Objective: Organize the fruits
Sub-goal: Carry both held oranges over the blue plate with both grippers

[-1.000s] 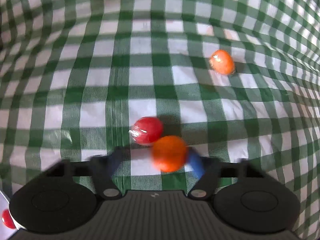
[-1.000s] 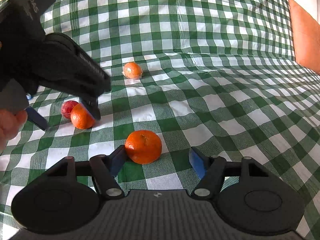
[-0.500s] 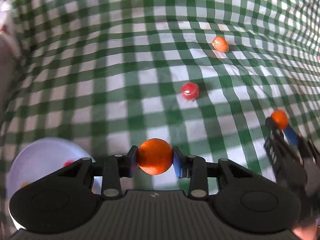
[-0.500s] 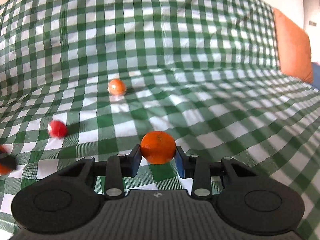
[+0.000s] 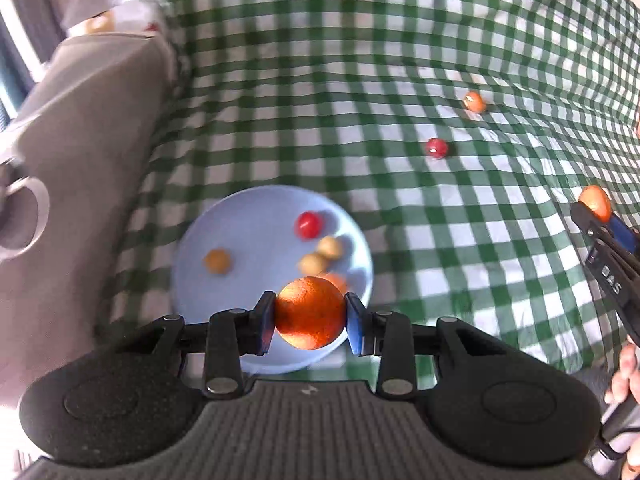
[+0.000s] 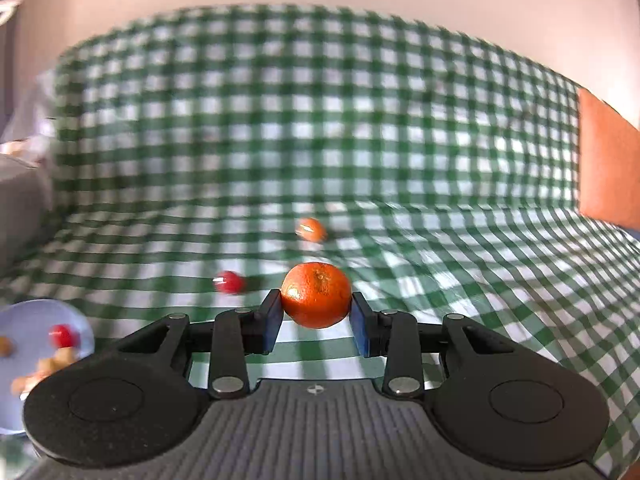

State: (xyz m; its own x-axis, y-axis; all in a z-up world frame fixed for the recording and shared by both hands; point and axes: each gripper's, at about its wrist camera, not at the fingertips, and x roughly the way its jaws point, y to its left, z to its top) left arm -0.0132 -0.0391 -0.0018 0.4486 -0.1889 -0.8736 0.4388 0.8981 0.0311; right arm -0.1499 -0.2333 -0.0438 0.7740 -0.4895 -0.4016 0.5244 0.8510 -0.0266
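Observation:
My left gripper [image 5: 310,318] is shut on an orange mandarin [image 5: 309,313], held in the air over the near rim of a pale blue plate [image 5: 248,224]. The plate holds a red fruit [image 5: 308,224] and several small tan and orange fruits. My right gripper [image 6: 316,312] is shut on a second mandarin [image 6: 316,294], lifted above the green checked cloth [image 6: 440,280]; that gripper also appears at the right edge of the left wrist view, its mandarin [image 5: 595,202] between blue pads. One red fruit [image 5: 436,147] and one wrapped orange fruit [image 5: 474,101] lie loose on the cloth.
A grey cushion [image 5: 80,152] borders the plate on the left. An orange cushion [image 6: 606,168] stands at the right end of the cloth. The plate [image 6: 28,320] sits at the lower left of the right wrist view. A hand [image 5: 624,384] holds the right gripper.
Both grippers closed on a mandarin each and lifted them off the cloth. The left one swung left until the blue plate came under it; the right one rose and tilted more level.

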